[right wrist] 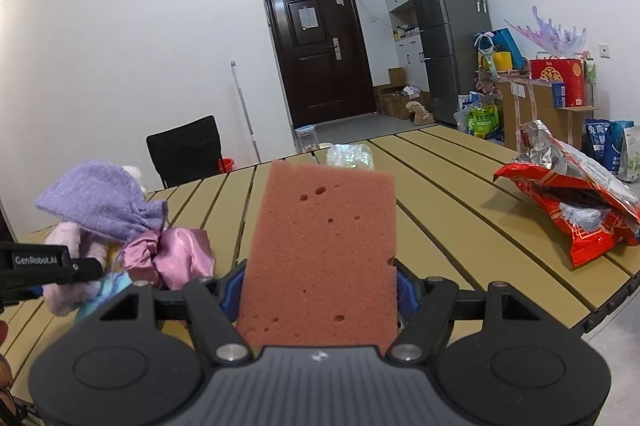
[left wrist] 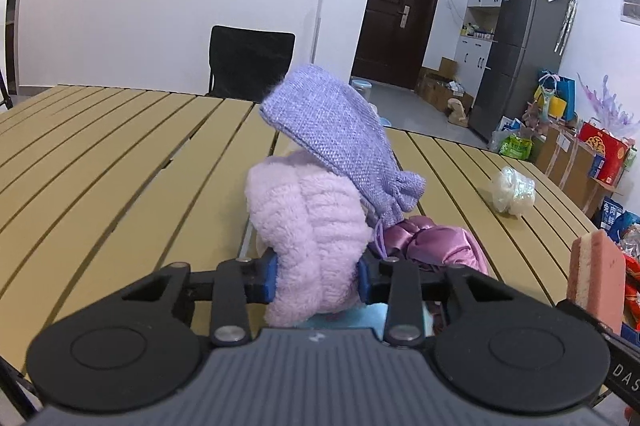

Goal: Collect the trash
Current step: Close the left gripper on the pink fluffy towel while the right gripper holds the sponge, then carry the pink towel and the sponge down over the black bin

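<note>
My left gripper (left wrist: 316, 278) is shut on a fluffy pink cloth (left wrist: 308, 226), held above the slatted table (left wrist: 120, 154). A lilac woven pouch (left wrist: 336, 134) rests on top of the cloth, and a purple satin scrunchie (left wrist: 436, 242) hangs to its right. My right gripper (right wrist: 316, 286) is shut on a pink sponge (right wrist: 324, 250), held upright; the sponge also shows at the right edge of the left wrist view (left wrist: 596, 278). The pink bundle shows at the left of the right wrist view (right wrist: 80, 246).
A crumpled clear plastic wad (left wrist: 514, 192) lies on the table, partly hidden behind the sponge in the right wrist view (right wrist: 350, 156). An opened red snack bag (right wrist: 576, 202) lies at the table's right edge. A black chair (left wrist: 250, 60) stands behind the table. Boxes and bags crowd the floor at right.
</note>
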Demonstrator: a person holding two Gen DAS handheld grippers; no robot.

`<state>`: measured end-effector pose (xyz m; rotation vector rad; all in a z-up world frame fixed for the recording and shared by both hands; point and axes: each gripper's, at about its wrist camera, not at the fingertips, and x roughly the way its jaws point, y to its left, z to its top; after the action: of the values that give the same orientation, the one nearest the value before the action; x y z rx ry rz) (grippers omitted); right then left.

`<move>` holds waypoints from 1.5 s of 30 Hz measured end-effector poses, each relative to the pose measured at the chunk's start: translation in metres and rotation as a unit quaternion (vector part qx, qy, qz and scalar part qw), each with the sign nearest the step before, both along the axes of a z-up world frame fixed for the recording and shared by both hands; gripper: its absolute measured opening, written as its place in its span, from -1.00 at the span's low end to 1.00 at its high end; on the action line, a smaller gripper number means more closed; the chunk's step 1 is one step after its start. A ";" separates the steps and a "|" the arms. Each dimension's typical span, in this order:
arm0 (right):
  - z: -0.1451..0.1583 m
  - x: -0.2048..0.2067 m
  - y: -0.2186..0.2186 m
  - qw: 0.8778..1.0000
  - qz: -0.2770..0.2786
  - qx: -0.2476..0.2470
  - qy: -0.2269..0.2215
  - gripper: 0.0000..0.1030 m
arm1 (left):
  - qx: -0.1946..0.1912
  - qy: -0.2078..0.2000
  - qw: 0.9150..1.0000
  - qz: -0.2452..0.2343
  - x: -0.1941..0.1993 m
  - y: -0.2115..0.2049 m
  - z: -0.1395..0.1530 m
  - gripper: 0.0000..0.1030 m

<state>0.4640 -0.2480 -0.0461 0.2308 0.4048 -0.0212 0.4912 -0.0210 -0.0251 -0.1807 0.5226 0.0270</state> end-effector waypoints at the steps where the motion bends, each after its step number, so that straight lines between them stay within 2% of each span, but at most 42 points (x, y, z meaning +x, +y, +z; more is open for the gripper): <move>1: 0.000 0.000 0.001 1.000 0.002 -0.001 -0.001 0.35 | 0.003 0.000 1.000 0.001 -0.001 0.000 0.000 -0.31; 17: 0.011 -0.029 0.018 1.000 0.021 -0.010 -0.021 0.35 | 0.031 -0.035 0.999 0.007 -0.052 0.015 0.020 -0.33; 22: 0.013 -0.045 0.021 0.999 0.027 -0.008 -0.024 0.35 | 0.017 -0.034 0.999 0.002 -0.070 0.026 0.022 -0.33; 33: 0.015 -0.080 0.027 0.999 0.045 -0.005 -0.028 0.35 | 0.019 -0.068 0.998 0.001 -0.123 0.037 0.037 -0.33; 45: 0.010 -0.125 0.037 0.997 0.071 -0.015 -0.023 0.35 | 0.012 -0.063 0.998 -0.001 -0.177 0.048 0.023 -0.33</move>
<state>0.3390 -0.2109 -0.0365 0.1732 0.3737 0.1173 0.3138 0.0272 -0.0021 -0.1579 0.3967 0.0206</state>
